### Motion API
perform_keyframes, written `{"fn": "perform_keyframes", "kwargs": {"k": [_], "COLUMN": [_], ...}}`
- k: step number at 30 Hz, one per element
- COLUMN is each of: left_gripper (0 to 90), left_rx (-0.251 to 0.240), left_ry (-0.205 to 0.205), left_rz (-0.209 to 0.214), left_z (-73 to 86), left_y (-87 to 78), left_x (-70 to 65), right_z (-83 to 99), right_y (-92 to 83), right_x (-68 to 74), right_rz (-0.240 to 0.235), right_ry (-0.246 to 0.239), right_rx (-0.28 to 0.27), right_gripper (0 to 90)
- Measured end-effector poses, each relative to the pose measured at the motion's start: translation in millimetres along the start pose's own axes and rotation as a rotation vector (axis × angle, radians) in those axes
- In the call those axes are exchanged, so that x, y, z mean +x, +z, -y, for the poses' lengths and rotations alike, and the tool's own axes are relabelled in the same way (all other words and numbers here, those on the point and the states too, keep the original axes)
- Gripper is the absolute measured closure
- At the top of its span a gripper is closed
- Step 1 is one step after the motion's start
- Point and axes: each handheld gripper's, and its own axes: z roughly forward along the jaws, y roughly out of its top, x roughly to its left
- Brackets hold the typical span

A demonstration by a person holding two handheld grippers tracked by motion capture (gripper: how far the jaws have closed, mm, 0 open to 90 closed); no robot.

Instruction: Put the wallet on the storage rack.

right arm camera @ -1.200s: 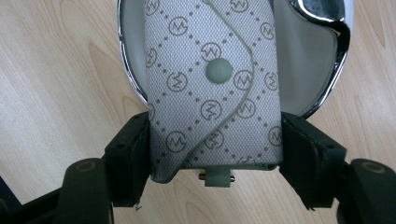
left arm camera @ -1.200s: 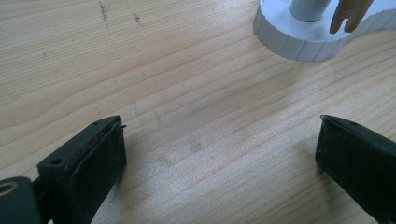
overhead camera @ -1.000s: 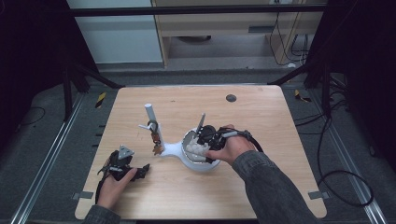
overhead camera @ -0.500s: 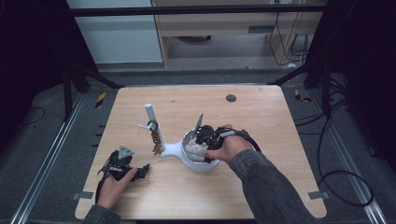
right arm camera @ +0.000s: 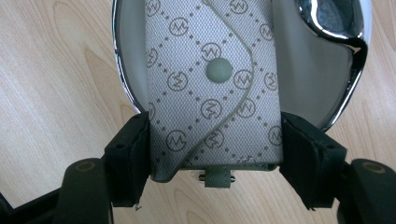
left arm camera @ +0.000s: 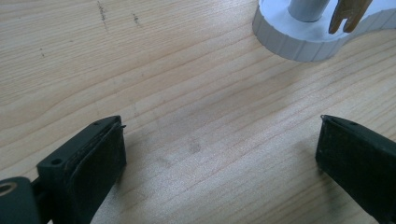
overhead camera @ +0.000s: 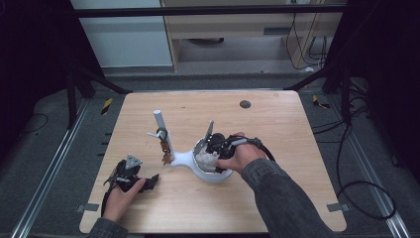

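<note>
Two grippers were at work on the table [overhead camera: 277, 198]. The right gripper [right arm camera: 215, 154] had its jaws clamped on a small grey patterned pouch [right arm camera: 212, 88] — a fabric case with a snap button [right arm camera: 218, 71] on its flap — gripping it across its lower end, one pad on each long side. In the high view the right gripper [overhead camera: 214, 148] sat over the shallow dish [overhead camera: 210, 174] of a white stand [overhead camera: 184, 158], just right of the table's centre. In the right gripper view the pouch lay with most of its length over the dish's pale interior, and the chrome rim [right arm camera: 355, 51] curved round at 1 o'clock.

The left gripper [overhead camera: 130, 178] rested at 7 o'clock of the stand, well apart from it, with its jaws wide apart and nothing between them. The left gripper view showed bare wood, with the stand's ribbed base [left arm camera: 299, 42] at 1 o'clock.

The step in hand was judged to be setting the pouch into the dish. To do this well:

- The pouch should have been kept flat and centred, with both long sides inside the rim.
- The lowering should have been gentle, so that the pouch lay on the dish floor before release.
- The jaws should have opened only after the pouch rested — then withdrawn straight back, clear of the chrome rim.
- The upright post [overhead camera: 159, 124] and the items hung on it, at 9 o'clock of the dish, should have been avoided.
</note>
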Motion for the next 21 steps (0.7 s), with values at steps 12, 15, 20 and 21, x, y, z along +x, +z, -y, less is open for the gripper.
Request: {"fn": "perform_keyframes", "kwargs": {"k": [12, 15, 20, 21], "left_gripper": [1.0, 0.9, 1.0, 0.9], "left_rx": [0.0, 0.001, 0.0, 0.0], "left_ry": [0.0, 0.002, 0.0, 0.0], "left_rz": [0.0, 0.0, 0.001, 0.0], "left_z": [0.0, 0.0, 0.0, 0.0], "left_y": [0.1, 0.0, 0.1, 0.1], "left_x": [-0.1, 0.1, -0.1, -0.1], "right_z": [-3.3, -3.0, -2.9, -3.1], "right_y": [0.6, -1.0, -0.7, -0.8], "right_x": [-0.3, 0.5, 1.3, 1.4], "right_rz": [-0.033, -0.033, -0.04, -0.041], "right_ry": [0.042, 0.049, 0.042, 0.042], "right_rx": [-0.059, -0.066, -0.061, -0.061], "right_gripper": [15.9, 15.8, 17.0, 17.2]}}
